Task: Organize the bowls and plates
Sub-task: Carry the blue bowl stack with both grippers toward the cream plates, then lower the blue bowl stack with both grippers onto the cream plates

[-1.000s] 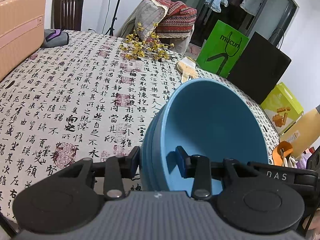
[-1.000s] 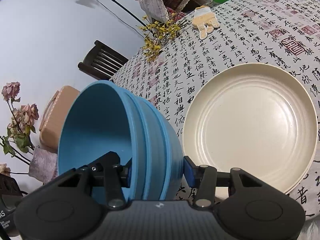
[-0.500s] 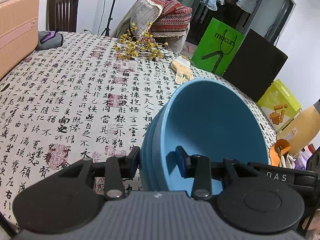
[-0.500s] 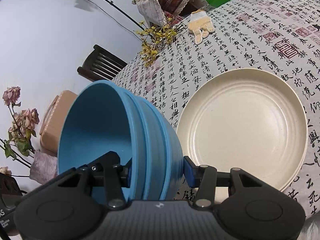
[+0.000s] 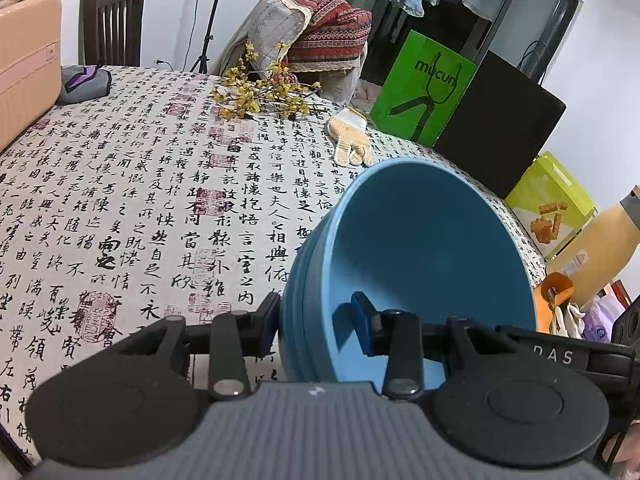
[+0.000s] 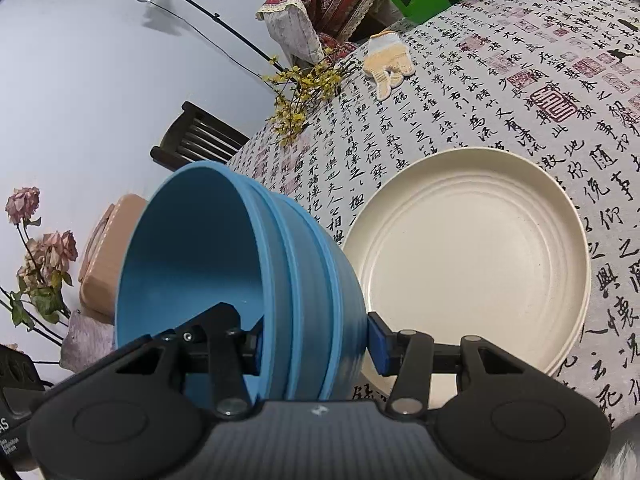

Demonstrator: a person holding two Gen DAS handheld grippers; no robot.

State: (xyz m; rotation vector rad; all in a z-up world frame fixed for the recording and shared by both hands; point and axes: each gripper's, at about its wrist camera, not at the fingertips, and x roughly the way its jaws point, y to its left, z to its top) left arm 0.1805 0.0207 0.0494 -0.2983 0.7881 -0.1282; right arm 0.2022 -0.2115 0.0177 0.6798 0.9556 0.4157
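A nested stack of blue bowls [image 5: 420, 264] is held tilted above the table by both grippers. My left gripper [image 5: 316, 322] is shut on the stack's rim, one finger inside and one outside. My right gripper [image 6: 316, 346] is shut on the opposite rim of the same blue bowls [image 6: 240, 272]. A stack of cream plates [image 6: 468, 256] lies flat on the tablecloth, just right of the bowls in the right wrist view.
The table [image 5: 120, 200] has a calligraphy-print cloth. A yellow flower sprig [image 5: 260, 96] and a knitted glove [image 5: 350, 140] lie at the far side. A peach case [image 5: 24, 64] sits far left. A chair [image 5: 112, 24] and green bag [image 5: 424, 84] stand beyond.
Both grippers have carried the bowl stack a little back and up; the cream plates look smaller and farther in the right wrist view. The grips are unchanged.
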